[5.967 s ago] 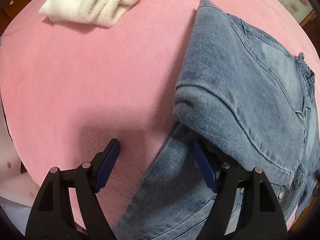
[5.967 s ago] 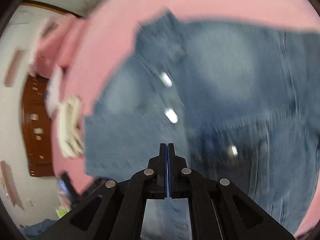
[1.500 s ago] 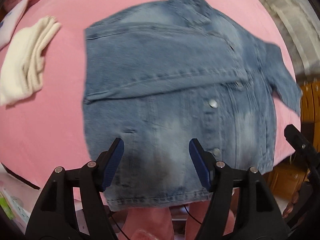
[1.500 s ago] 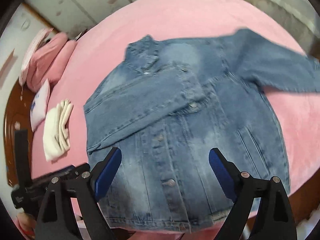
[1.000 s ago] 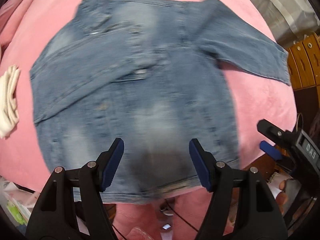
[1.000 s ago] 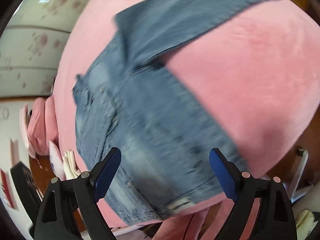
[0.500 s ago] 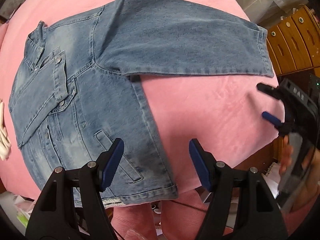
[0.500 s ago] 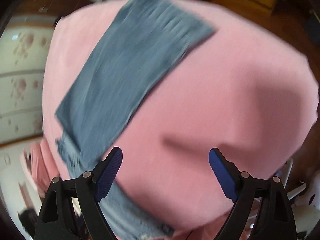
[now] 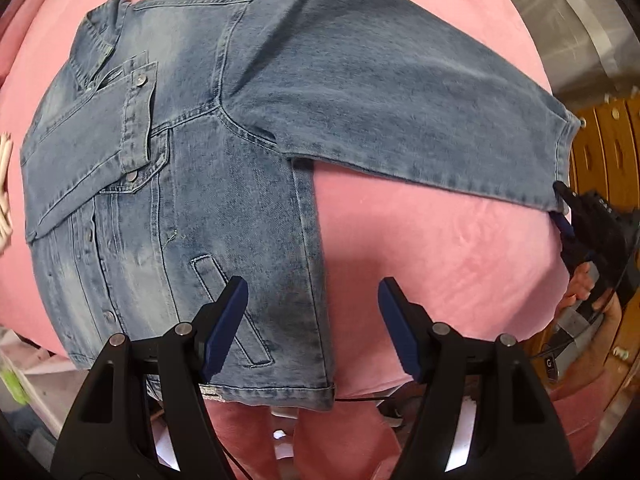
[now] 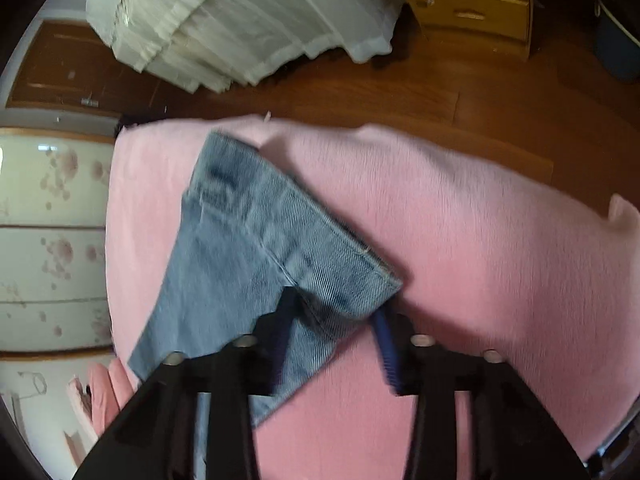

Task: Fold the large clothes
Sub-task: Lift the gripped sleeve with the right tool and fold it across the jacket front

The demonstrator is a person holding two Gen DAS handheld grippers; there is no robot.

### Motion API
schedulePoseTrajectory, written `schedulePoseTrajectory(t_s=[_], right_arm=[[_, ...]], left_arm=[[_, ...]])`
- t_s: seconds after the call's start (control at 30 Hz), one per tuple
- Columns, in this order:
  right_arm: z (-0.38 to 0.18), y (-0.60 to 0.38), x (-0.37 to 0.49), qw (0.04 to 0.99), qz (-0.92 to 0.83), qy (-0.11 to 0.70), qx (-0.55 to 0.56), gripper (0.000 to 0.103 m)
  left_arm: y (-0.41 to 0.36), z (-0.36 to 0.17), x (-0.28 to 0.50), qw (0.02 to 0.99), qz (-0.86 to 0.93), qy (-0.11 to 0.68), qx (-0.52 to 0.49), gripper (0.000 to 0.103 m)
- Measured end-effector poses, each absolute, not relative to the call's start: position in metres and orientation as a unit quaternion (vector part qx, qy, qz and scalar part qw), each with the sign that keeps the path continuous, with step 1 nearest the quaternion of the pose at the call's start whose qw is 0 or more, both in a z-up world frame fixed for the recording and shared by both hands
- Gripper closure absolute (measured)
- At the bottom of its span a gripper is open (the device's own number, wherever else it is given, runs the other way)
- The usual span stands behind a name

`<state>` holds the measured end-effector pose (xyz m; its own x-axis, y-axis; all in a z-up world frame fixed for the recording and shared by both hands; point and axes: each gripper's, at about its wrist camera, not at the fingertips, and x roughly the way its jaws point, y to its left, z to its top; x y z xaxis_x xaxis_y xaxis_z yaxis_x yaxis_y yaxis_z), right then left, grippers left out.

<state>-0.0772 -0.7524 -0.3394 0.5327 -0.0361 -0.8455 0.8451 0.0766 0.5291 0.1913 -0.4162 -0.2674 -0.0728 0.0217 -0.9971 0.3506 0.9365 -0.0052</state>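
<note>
A blue denim jacket (image 9: 192,184) lies face up on a pink blanket (image 9: 432,248). One sleeve is folded across its chest; the other sleeve (image 9: 400,92) stretches out to the right. My left gripper (image 9: 312,322) is open and empty, hovering above the jacket's lower right hem. In the right wrist view the cuff of the stretched sleeve (image 10: 304,252) lies between the fingers of my right gripper (image 10: 332,344), whose jaws stand apart on either side of it. The right gripper also shows in the left wrist view (image 9: 568,220) at the cuff.
A white folded garment (image 9: 5,184) lies at the blanket's left edge. Wooden drawers (image 10: 472,4), white bedding (image 10: 240,20) and wooden floor (image 10: 460,92) lie beyond the blanket's edge. A person's hand (image 9: 588,292) holds the right gripper.
The left gripper has come closer to the jacket's hem. The right gripper has moved in to the sleeve cuff and its fingers have narrowed around it.
</note>
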Motion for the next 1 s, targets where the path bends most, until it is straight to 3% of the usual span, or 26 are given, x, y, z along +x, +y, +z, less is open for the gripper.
schedulePoseTrajectory(t_s=[0.07, 0.13, 0.2, 0.57, 1.0], right_arm=[[-0.341, -0.759, -0.086, 0.639, -0.342, 0.316, 0.612, 0.072], [-0.34, -0.758, -0.093, 0.633, -0.344, 0.297, 0.626, 0.085], [-0.331, -0.754, -0.1, 0.64, -0.345, 0.272, 0.631, 0.089], [-0.224, -0.697, -0.086, 0.729, -0.327, 0.205, 0.566, 0.091], [-0.049, -0.515, 0.056, 0.869, -0.24, 0.133, 0.413, 0.091]], left_arm=[[-0.417, -0.265, 0.194, 0.671, -0.121, 0.72, 0.13, 0.038], [-0.417, -0.262, 0.195, 0.674, -0.121, 0.717, 0.128, 0.038], [-0.416, -0.257, 0.197, 0.679, -0.123, 0.713, 0.125, 0.038], [-0.366, -0.24, 0.2, 0.7, -0.139, 0.694, 0.099, 0.038], [-0.153, -0.211, 0.227, 0.749, -0.089, 0.653, 0.068, 0.038]])
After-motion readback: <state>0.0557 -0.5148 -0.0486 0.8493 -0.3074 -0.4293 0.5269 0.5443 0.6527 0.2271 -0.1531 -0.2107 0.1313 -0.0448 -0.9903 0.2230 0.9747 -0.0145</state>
